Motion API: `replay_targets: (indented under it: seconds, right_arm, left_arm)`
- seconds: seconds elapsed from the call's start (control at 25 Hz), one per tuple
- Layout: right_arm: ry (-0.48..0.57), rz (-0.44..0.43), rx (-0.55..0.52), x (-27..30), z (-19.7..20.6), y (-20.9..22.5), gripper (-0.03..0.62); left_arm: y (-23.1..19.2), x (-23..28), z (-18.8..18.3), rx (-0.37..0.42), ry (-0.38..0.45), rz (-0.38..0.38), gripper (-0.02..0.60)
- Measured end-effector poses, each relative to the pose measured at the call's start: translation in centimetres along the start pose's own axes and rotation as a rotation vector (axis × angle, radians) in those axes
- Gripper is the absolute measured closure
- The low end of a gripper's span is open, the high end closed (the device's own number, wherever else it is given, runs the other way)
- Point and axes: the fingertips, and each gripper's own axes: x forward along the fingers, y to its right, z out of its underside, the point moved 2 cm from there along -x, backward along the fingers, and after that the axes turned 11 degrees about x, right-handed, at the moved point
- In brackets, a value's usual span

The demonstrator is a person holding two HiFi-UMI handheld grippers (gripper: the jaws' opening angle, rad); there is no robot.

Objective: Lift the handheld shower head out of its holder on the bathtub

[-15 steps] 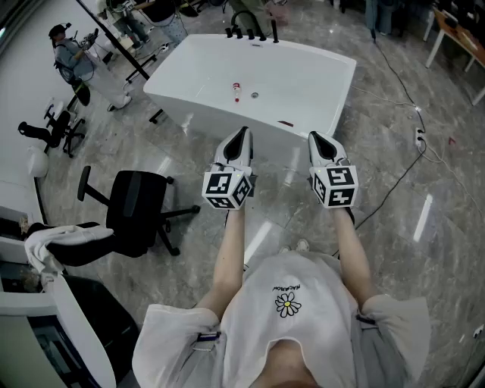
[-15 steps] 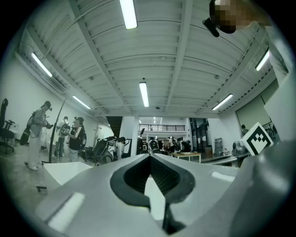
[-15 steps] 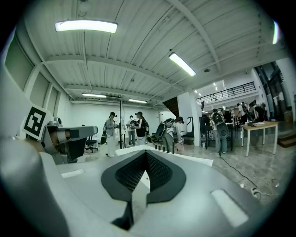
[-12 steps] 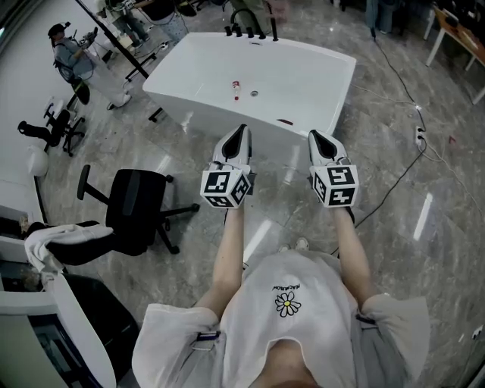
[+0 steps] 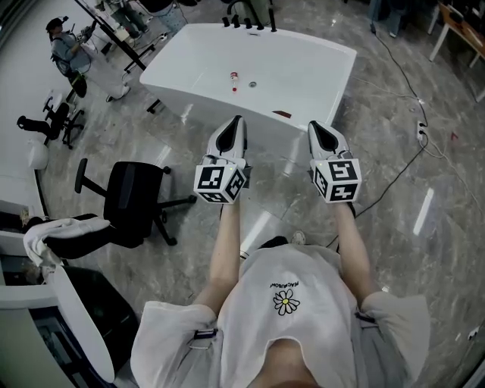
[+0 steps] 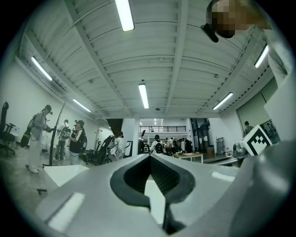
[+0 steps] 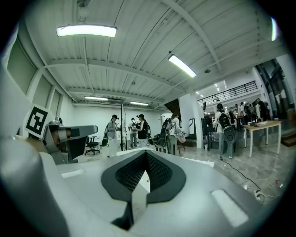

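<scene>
Head view: the only one showing tub (image 5: pixel 345 61) and shower head (image 5: pixel 272 25), sitting at the far rim (too small to read its axis). Left gripper (image 5: pixel 238 121) and right gripper (image 5: pixel 313 126) are hovering at the near rim.
Left gripper view: jaws are sitting closed, empty.
Right gripper view: same, closed on nothing.

White bathtub (image 5: pixel 322 79) is standing at an angle, w/ near corner pointing toward camera. Row of black fittings (image 5: pixel 248 23) is standing upright on its far rim. Handheld shower head & holder are sitting in that row, too small to tell apart.
</scene>
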Motion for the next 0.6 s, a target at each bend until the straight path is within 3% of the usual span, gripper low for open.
replay_targets:
  seconds: [0.28,0.6]
  right_arm:
    - [0.004,-0.036,0.017,0.4,0.1,0.3,0.576]
    - [0.002,-0.024,0.027,5.0,-0.1,1.4,0.574]
  left_arm:
    - [0.1,0.0,1.1,0.001,-0.026,-0.022,0.581]
    - [-3.2,3.3,3.2,-0.040,-0.024,-0.030,0.581]
